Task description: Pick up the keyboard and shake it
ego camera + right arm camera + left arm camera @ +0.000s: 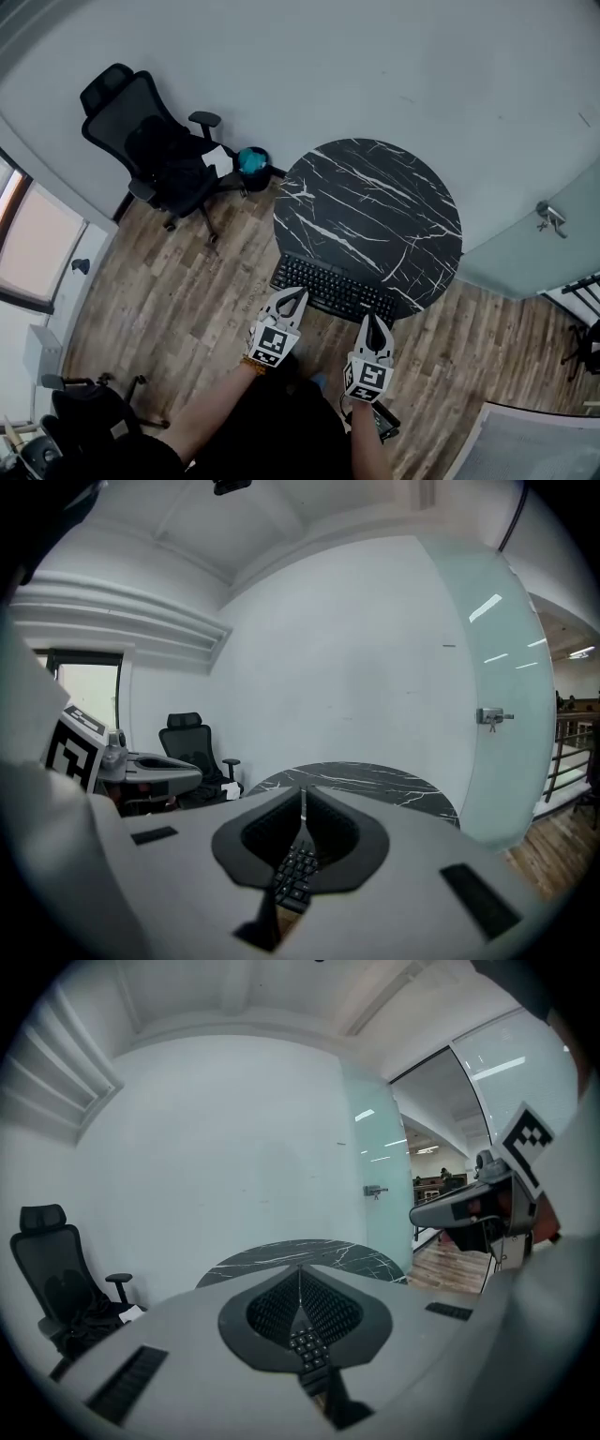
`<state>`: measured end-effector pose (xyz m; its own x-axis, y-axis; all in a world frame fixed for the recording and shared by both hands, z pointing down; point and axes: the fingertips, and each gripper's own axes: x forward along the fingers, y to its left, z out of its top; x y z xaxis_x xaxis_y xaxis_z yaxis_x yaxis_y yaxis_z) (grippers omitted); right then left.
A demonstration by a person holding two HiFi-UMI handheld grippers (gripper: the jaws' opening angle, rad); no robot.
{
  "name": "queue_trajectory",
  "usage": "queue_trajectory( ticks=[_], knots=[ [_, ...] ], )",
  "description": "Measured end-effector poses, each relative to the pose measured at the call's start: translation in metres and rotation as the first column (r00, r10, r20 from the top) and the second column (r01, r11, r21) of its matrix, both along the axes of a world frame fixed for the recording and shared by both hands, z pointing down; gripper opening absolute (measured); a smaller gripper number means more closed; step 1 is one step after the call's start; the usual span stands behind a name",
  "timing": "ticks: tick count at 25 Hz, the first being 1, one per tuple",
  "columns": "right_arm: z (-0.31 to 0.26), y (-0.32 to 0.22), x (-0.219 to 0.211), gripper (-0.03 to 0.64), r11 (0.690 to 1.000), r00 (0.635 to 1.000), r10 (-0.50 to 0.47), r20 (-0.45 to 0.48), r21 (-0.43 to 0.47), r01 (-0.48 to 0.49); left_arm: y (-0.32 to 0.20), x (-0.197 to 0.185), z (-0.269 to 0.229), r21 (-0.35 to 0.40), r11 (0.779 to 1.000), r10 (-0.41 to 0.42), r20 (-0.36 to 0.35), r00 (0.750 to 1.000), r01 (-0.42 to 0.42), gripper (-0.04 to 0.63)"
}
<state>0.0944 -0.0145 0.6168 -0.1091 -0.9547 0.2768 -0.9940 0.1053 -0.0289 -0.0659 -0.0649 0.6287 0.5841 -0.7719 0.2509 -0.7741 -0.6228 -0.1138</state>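
Your left gripper (292, 297) and right gripper (373, 322) are clenched and empty, with the keyboard (330, 287) just ahead at twelve o'clock.

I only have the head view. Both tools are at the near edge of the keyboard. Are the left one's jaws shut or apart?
Observer: Shut. The left gripper view shows the left tool with its jaws together and nothing between them.
Operator: And the right one?
Observer: The right tool is shut and empty too. In the right gripper view the keyboard shows only below its jaws.
Operator: What's past the glass door?
Observer: The left gripper view shows a lit room with ceiling lights beside it.
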Motion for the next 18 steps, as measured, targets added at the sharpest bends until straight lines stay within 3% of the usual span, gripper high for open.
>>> queue_trajectory(
  ticks=[7, 12, 18],
  knots=[
    [0.008, -0.021, -0.012, 0.034, 0.999, 0.999, -0.034, -0.029, -0.035, 0.033, -0.032, -0.041, 0.039, -0.096, 0.995, 0.017, 0.011, 1.0, -0.016, 0.015],
    [0.036, -0.032, 0.006, 0.035, 0.997, 1.0, 0.017, 0.017, -0.071, -0.015, -0.056, -0.068, 0.073, -0.177, 0.984, -0.02, 0.027, 0.999, 0.024, 0.015],
    [0.092, -0.021, 0.055, 0.035, 0.981, 0.997, 0.062, 0.053, -0.188, -0.051, -0.075, -0.098, 0.123, -0.368, 0.919, -0.162, -0.023, 0.987, 0.142, 0.017]
  ],
)
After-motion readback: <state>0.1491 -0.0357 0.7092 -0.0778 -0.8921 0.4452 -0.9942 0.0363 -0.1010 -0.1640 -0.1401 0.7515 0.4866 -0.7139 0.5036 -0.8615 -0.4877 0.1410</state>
